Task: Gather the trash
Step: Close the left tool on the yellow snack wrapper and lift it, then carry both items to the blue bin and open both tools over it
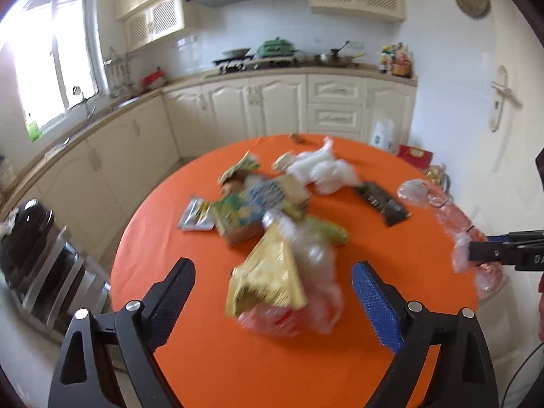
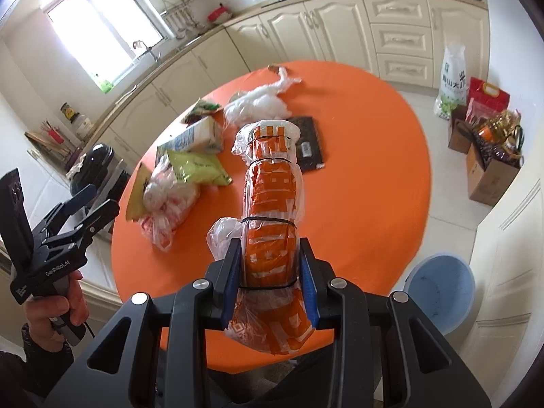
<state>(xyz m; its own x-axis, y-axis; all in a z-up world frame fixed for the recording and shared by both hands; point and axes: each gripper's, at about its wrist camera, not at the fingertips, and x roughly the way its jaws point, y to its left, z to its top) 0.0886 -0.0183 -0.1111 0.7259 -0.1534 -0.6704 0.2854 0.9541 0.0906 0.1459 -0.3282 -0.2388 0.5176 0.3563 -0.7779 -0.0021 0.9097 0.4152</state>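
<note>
Right gripper (image 2: 270, 273) clamps one orange roll (image 2: 272, 210); left gripper (image 1: 273, 284) open; roughly eight wrappers, blurred

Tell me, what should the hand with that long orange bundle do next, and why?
Probably swing the right gripper over to the blue bin on the floor and let go. Its jaws are already clamped on the orange-printed bag roll, lifted off the orange table, while the left gripper stands open over the remaining wrappers.
</note>
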